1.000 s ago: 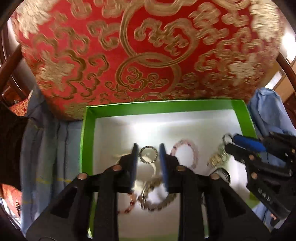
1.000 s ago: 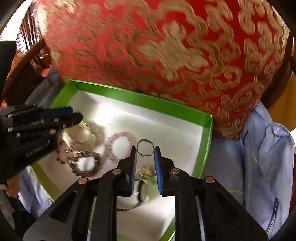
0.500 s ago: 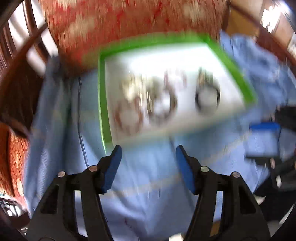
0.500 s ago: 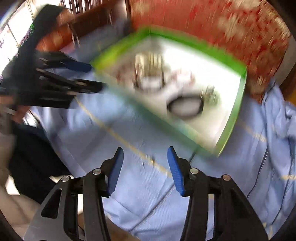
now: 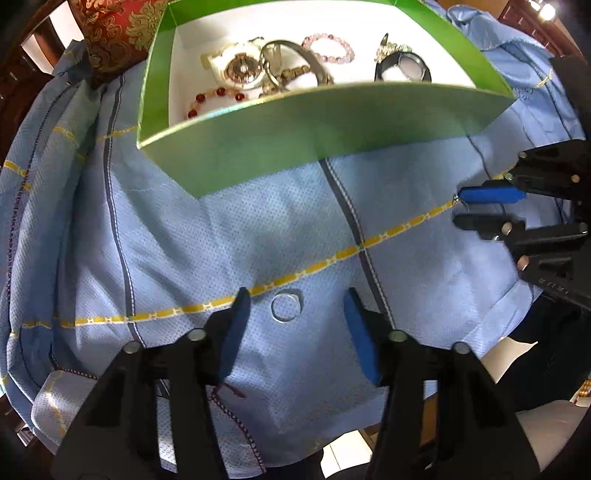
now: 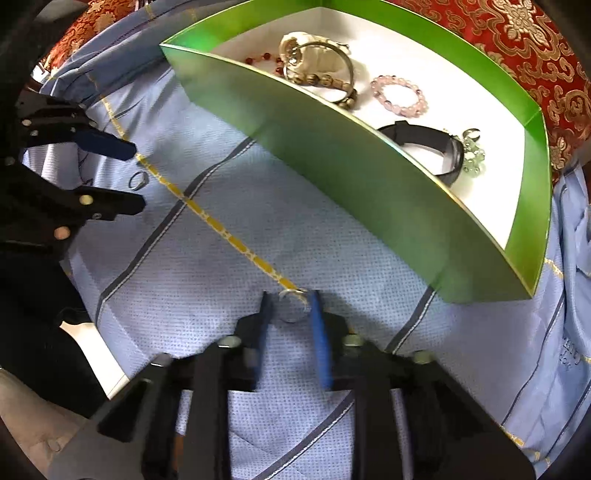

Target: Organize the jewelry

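Note:
Two silver rings lie on the blue cloth in front of a green box [image 5: 332,122] [image 6: 332,155]. One ring [image 5: 286,308] [image 6: 138,180] rests untouched between the fingers of my left gripper [image 5: 295,299] [image 6: 137,179], whose jaws stand well apart and are closing. The other ring [image 6: 293,306] sits between the fingers of my right gripper [image 6: 289,300] [image 5: 456,208]. Its jaws are closing, with a gap still showing on the ring's left side. Inside the box lie a white watch [image 5: 240,68], a pink bead bracelet [image 6: 400,96], a black watch [image 6: 424,144] and other pieces.
The blue cloth [image 5: 184,240] with yellow and grey stripes covers the surface and drops off near the bottom of both views. A red and gold cushion [image 5: 110,29] [image 6: 535,55] stands behind the box. Dark wooden furniture rails show at the far left.
Both grippers have left the inside of the box and dropped to the cloth in front of it. Each now straddles a ring, the right with narrower jaws than half a second ago.

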`<act>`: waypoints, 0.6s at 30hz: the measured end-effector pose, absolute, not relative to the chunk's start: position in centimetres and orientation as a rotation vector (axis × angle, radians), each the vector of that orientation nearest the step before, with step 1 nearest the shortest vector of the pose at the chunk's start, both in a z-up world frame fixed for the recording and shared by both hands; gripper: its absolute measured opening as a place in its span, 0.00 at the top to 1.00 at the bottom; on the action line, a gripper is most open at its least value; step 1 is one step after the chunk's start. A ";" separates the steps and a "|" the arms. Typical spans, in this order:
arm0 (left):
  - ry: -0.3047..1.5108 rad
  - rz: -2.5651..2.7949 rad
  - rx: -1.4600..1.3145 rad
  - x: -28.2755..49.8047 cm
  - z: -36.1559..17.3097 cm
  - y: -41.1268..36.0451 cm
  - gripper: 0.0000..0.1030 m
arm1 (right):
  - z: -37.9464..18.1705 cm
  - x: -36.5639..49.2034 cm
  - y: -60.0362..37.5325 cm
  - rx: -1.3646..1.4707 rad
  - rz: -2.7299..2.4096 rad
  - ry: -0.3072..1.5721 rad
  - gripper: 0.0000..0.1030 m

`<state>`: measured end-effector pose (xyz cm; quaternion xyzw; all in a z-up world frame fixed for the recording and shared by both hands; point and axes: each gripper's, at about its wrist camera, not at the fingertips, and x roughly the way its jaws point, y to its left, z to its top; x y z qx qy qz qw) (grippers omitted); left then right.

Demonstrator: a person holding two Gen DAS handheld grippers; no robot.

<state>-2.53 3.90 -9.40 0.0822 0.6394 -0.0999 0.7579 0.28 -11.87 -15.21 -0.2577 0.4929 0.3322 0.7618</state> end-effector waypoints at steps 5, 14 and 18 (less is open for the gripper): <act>1.386 -0.215 0.208 -2.7 -9.9 3.3 0.58 | -15.2 0.2 -11.8 -0.559 0.719 1.074 0.81; 1.368 -0.243 0.191 -2.9 -10.2 2.1 0.82 | -15.4 0.8 -11.9 -0.551 0.722 1.073 0.81; 1.353 -0.236 0.124 -2.3 -9.3 3.4 0.82 | -15.1 1.3 -12.4 -0.529 0.703 1.080 0.81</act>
